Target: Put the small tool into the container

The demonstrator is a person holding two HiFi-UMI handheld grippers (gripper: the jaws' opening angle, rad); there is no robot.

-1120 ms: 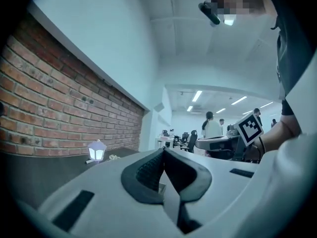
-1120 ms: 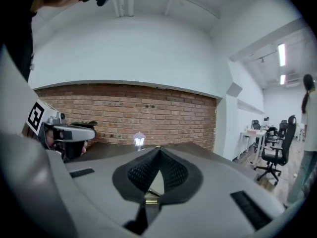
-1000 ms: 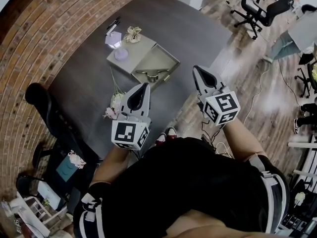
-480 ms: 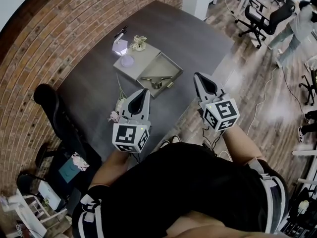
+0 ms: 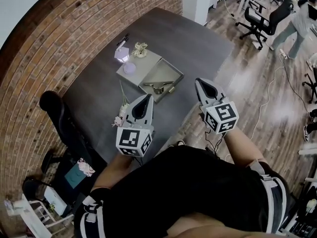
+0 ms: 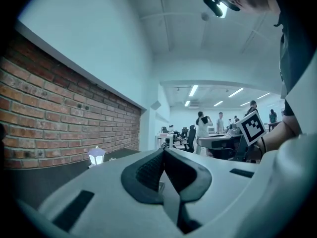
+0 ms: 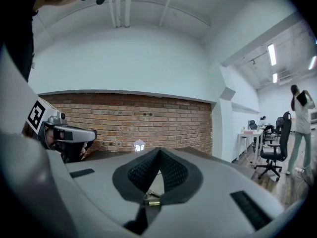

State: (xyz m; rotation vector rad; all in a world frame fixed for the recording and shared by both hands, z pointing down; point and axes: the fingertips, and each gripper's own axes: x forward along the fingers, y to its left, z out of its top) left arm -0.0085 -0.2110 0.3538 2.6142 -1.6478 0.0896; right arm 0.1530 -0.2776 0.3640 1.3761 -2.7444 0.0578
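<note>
- On the dark grey counter (image 5: 188, 38): a flat beige two-part container (image 5: 174, 69) lies open.
- Recessed half: one small metal tool (image 5: 158, 87) lies flat inside it.
- Flat half: a round lilac object (image 5: 130, 67) rests on it, and a small white lantern (image 5: 122, 53) stands at its far corner.
- Left claw (image 5: 146, 99): pads together and empty, well apart from the container.
- Right claw (image 5: 200, 82): pads together and empty, held off the counter's near edge.
</note>
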